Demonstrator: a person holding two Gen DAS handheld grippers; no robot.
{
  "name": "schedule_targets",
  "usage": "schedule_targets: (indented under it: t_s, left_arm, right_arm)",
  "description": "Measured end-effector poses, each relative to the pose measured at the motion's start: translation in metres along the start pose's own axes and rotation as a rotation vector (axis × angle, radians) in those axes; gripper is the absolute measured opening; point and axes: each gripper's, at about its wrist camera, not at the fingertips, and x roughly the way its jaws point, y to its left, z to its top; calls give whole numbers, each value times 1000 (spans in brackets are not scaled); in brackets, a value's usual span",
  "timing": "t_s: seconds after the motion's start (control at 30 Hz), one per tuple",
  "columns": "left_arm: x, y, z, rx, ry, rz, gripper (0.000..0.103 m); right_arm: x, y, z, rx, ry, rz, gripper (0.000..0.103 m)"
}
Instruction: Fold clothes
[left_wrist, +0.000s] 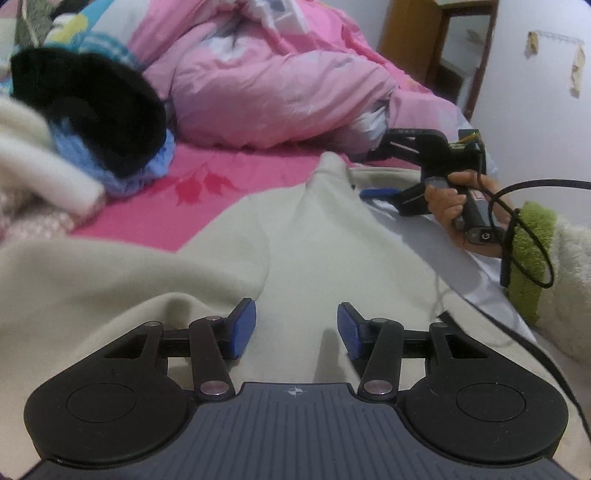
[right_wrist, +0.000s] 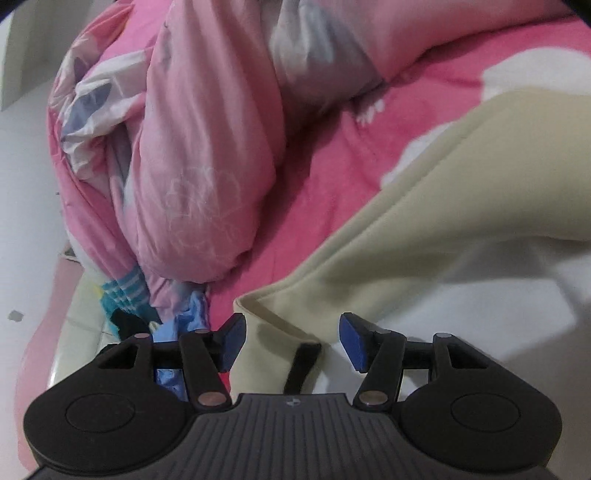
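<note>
Two tools are over a cream garment (left_wrist: 288, 236) spread on the bed (left_wrist: 207, 184), which has a pink sheet. Left tool (left_wrist: 295, 328) hovers over the cloth, jaws spread, nothing between them. Right tool (right_wrist: 291, 341) is also spread, with the garment's hem edge lying between its blue pads (right_wrist: 351, 341), not pinched. In the left view a hand (left_wrist: 454, 206) holds the right tool at the garment's far edge. A pink quilt (left_wrist: 266, 81) is bunched beyond, and piled clothes (left_wrist: 92, 122) sit toward the bed's left edge.
</note>
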Motion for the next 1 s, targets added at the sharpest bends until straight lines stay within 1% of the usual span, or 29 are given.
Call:
schedule_targets:
  t_s: [0.03,0.1,0.13,0.17,0.2,0.27,0.33,0.4,0.53,0.57,0.6,0.67,0.73,0.83,0.87,0.93,0.97,1.0]
  left_arm:
    - [0,0,-2,-2,-8,-4,49]
    - [-2,2,-3,-10,-22,-17,49]
    - [-2,5,-3,-26,-24,-28,49]
    - [-2,7,-4,-43,-26,-39,49]
    - [-2,10,-4,-61,-29,-51,49]
    - [-3,13,-4,-77,-33,-61,49]
    - [-2,13,-3,-83,-37,-66,49]
    - [0,13,-3,-81,-39,-64,49]
    - [-1,14,-3,-85,-42,-64,49]
    - [-1,13,-3,-83,-41,-63,49]
    - [-1,13,-3,-80,-41,-62,49]
    - [0,12,-3,-76,-41,-61,50]
    - [1,12,-3,-74,-40,-61,50]
    - [1,13,-4,-75,-39,-64,50]
    - [1,13,-4,-78,-40,-65,50]
    - [1,14,-4,-79,-41,-66,50]
    - [1,13,-4,-77,-41,-65,50]
    - [1,13,-4,-76,-41,-64,50]
  right_arm:
    - [5,-3,1,-7,-8,19,58]
    - [5,-1,-5,-32,3,45,55]
    - [4,1,-8,-43,8,55,50]
    - [4,3,-11,-56,16,58,42]
    - [4,5,-14,-69,25,59,38]
    - [-1,15,-19,-127,9,39,25]
    - [-10,29,-20,-194,-20,18,17]
    - [-23,44,-21,-254,-58,-10,15]
    - [-51,87,-22,-460,-141,-170,14]
    - [-51,99,-23,-536,-145,-233,14]
    - [-48,112,-25,-625,-141,-318,14]
    - [-32,126,-28,-744,-111,-483,14]
    - [-10,128,-30,-824,-60,-608,14]
    - [24,115,-44,-931,-12,-711,15]
    - [36,108,-50,-967,3,-737,16]
    - [58,90,-58,-992,25,-798,23]
    - [60,89,-62,-1020,-2,-795,23]
    - [55,90,-61,-1025,-11,-788,23]
